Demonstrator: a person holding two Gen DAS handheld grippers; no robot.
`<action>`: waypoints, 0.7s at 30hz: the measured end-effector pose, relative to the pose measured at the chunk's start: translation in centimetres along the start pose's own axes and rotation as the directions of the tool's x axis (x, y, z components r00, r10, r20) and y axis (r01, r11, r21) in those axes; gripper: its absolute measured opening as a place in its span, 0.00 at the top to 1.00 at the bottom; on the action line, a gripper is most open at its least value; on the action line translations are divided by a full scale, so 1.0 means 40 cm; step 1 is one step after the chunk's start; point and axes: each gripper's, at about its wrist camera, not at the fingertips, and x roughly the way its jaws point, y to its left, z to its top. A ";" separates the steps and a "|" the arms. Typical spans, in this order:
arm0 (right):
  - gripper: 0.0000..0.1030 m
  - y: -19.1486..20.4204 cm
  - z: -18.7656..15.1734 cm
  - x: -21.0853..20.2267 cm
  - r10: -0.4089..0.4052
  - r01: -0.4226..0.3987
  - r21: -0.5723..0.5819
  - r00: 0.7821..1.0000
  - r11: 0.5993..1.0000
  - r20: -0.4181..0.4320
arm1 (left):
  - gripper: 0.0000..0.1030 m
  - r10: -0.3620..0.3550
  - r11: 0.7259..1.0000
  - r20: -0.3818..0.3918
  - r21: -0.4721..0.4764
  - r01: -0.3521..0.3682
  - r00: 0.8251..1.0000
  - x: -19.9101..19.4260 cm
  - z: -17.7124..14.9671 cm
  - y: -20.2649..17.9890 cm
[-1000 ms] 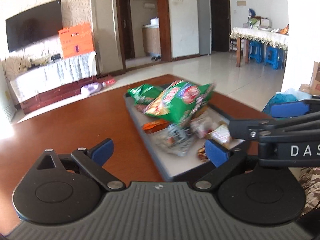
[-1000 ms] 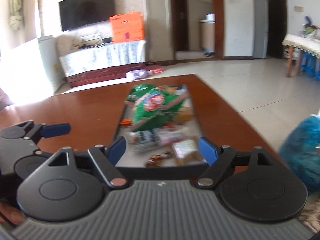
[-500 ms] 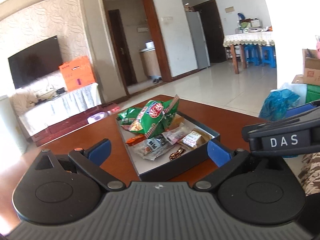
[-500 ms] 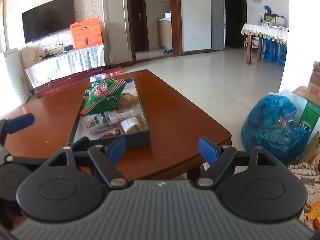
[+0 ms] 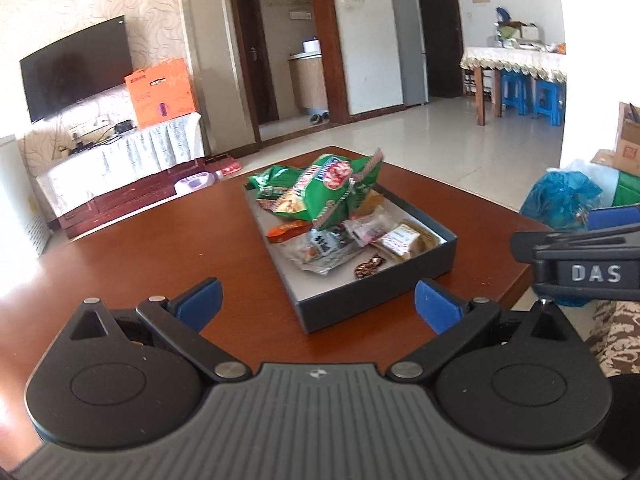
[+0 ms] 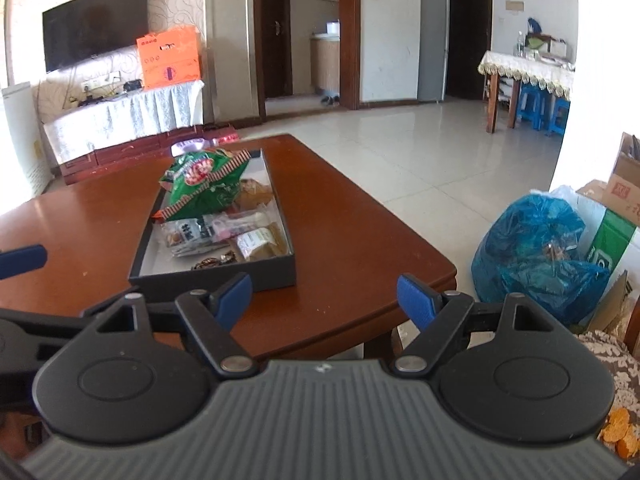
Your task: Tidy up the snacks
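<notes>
both grippers drawn back from the snack box [image 5: 376, 296], left gripper [image 5: 316, 306] and right gripper [image 6: 324, 300] empty, jaws wide; next i'd re-approach low, squaring one gripper to the green bag [image 5: 328, 188].

Upper left I see a dark television [image 6: 94, 24] above an orange box [image 6: 171, 57] on a white-draped stand [image 6: 120, 118], blue stools [image 6: 540, 109] under a lace-covered table [image 6: 524, 67] upper right, a blue plastic bag [image 6: 540, 252] lower right
</notes>
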 end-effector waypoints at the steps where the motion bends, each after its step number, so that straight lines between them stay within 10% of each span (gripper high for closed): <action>1: 0.21 -0.002 -0.002 -0.004 -0.004 0.004 0.004 1.000 1.000 0.012 | 0.00 0.000 1.000 -0.001 -0.013 0.000 1.000 -0.002 0.000 0.009; 21: 0.21 0.013 -0.005 0.016 0.016 -0.017 -0.041 0.999 0.999 -0.033 | 0.00 0.030 0.998 0.004 -0.049 -0.030 1.000 -0.014 0.000 0.048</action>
